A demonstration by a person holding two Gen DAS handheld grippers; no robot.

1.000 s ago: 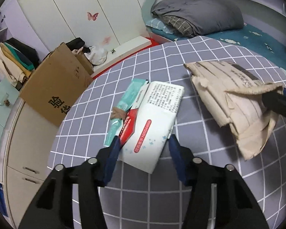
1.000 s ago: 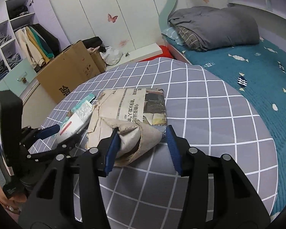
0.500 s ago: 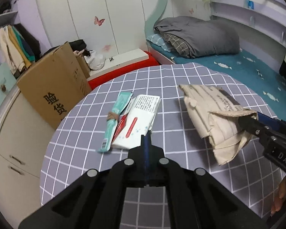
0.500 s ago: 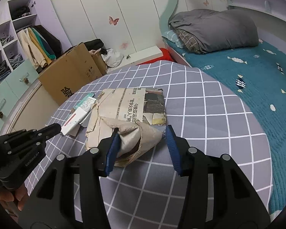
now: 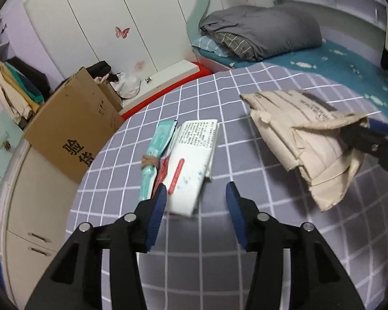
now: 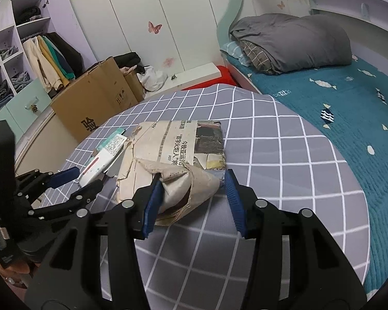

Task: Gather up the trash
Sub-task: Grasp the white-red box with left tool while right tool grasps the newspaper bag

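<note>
A white tissue packet [image 5: 194,165] lies on the grey checked tablecloth [image 5: 219,258] with a teal wrapper [image 5: 155,152] beside it on the left. My left gripper [image 5: 196,202] is open, its fingers astride the packet's near end. A crumpled beige newspaper [image 6: 173,160] lies to the right; it also shows in the left wrist view [image 5: 305,134]. My right gripper [image 6: 191,193] is open with its fingers on either side of the paper's raised near fold. The packet also shows in the right wrist view [image 6: 103,157].
A brown cardboard box [image 5: 72,126] stands past the table's left edge, by white drawers [image 5: 25,206]. A bed with a teal cover [image 6: 336,98] and a grey duvet [image 6: 292,41] lies to the right. White wardrobe doors [image 6: 142,25] stand behind.
My left gripper shut and drew back half a second ago; now it is open again and close over the packet's near end. My right gripper has stayed around the newspaper fold.
</note>
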